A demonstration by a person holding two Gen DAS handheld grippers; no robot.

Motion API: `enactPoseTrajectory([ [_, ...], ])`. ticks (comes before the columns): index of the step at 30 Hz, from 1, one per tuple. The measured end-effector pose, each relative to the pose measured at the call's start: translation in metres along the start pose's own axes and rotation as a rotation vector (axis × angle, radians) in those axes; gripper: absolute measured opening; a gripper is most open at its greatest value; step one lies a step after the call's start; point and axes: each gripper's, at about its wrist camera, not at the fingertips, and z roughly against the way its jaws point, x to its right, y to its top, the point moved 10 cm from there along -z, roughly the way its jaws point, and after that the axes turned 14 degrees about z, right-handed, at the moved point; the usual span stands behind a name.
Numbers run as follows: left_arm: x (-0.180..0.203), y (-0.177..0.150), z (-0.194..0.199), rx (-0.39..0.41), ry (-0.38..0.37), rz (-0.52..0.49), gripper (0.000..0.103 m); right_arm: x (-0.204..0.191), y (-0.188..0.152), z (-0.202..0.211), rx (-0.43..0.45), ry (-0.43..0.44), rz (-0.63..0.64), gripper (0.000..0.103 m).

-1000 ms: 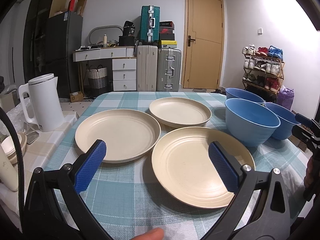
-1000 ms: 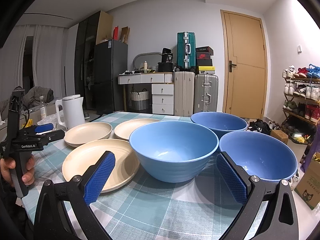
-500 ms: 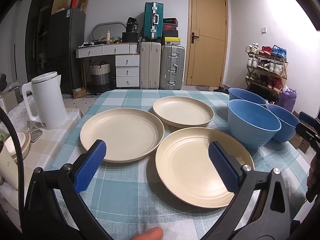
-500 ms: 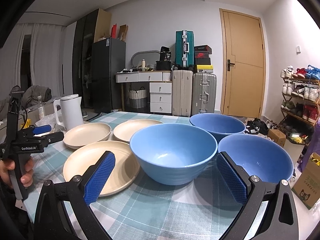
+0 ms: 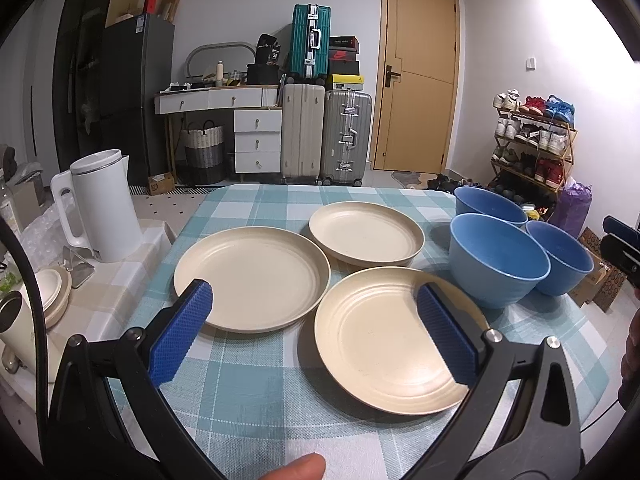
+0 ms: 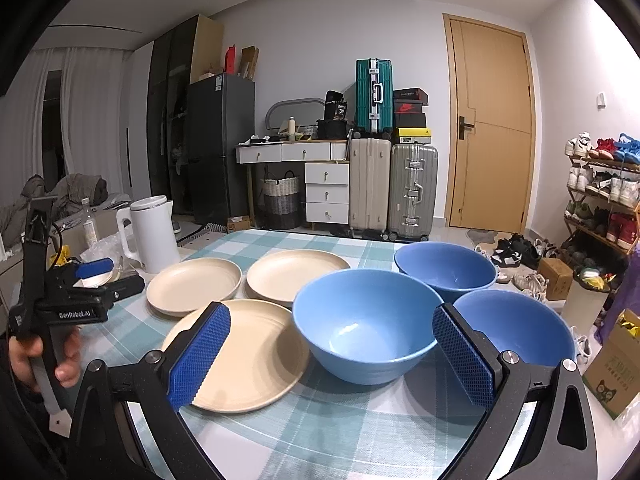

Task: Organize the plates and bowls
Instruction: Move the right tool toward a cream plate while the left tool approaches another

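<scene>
Resting on the table (image 5: 256,396): three cream plates (image 5: 252,276), three blue bowls (image 6: 366,324), both left gripper (image 5: 316,336) and right gripper (image 6: 332,356) released.

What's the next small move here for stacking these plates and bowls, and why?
Probably ease the left gripper forward and down onto the near rim of the nearest plate. Both grippers are open and hold nothing, all three plates lie apart on the table, and that plate sits just ahead of its fingers.

A table (image 5: 256,380) in teal-checked cloth bore 3 cream plates (image 5: 252,278) and 3 blue bowls (image 6: 366,322).
</scene>
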Motion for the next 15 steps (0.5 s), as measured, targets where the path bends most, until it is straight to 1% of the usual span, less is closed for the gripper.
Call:
enactPoseTrajectory([
  [4,-0.001,0.007,0.008,-0.011,0.001,0.013,0.102,-0.008,0.019,0.009,-0.003,0.014,0.002,0.103],
  [6,-0.003,0.013,0.015,-0.004,0.009,0.018,0.102,-0.01,0.026,0.01,-0.013,0.01,0.008,0.103],
  [11,-0.011,0.023,0.03,0.002,0.01,0.047,0.102,-0.014,0.041,0.006,-0.059,0.011,-0.022,0.103],
  [15,-0.022,0.031,0.037,0.005,0.019,0.077,0.102,-0.014,0.052,-0.001,-0.074,0.008,-0.043,0.103],
])
